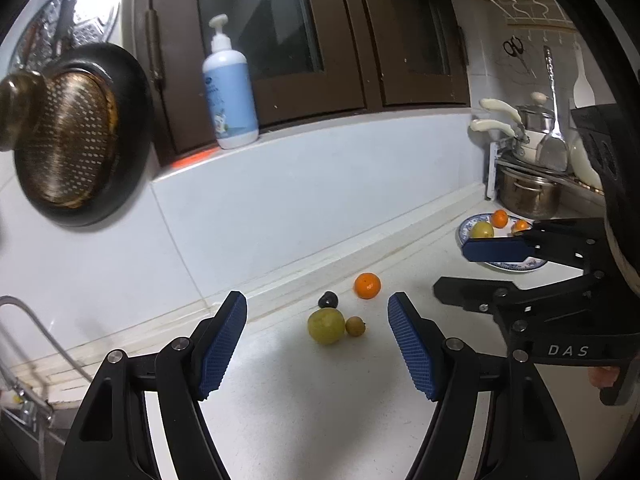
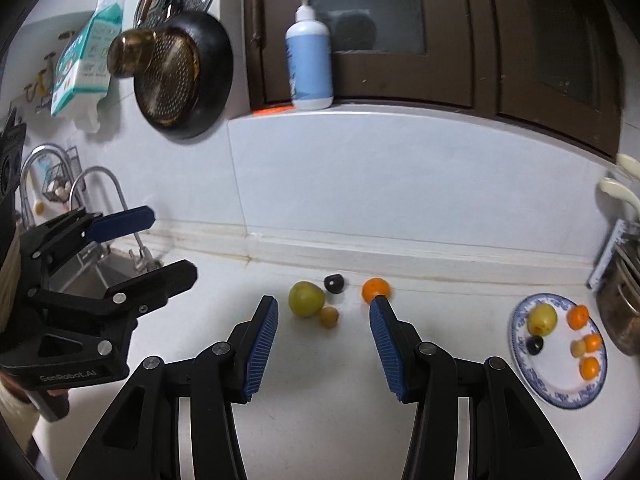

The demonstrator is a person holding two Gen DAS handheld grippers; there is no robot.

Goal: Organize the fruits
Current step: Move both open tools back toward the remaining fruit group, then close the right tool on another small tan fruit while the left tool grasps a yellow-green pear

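Loose on the white counter lie a green fruit (image 1: 326, 325) (image 2: 307, 299), a small tan fruit (image 1: 355, 326) (image 2: 329, 316), a dark fruit (image 1: 328, 300) (image 2: 334, 283) and an orange (image 1: 367, 285) (image 2: 375, 288). My left gripper (image 1: 316, 306) (image 2: 175, 242) is open, just short of the group, nothing between its pads. My right gripper (image 2: 324, 302) (image 1: 452, 270) is open too and holds nothing; its right fingertip overlaps the orange in its own view. A blue-rimmed plate (image 2: 556, 396) (image 1: 464, 232) to the right holds a green fruit (image 2: 542, 319), several oranges and a dark fruit.
A pump bottle (image 1: 230, 92) stands on the ledge under the dark window. A black pan (image 1: 76, 136) hangs on the tiled wall at left. The sink and faucet (image 2: 100, 188) are to the left; pots on a rack (image 1: 528, 192) stand behind the plate.
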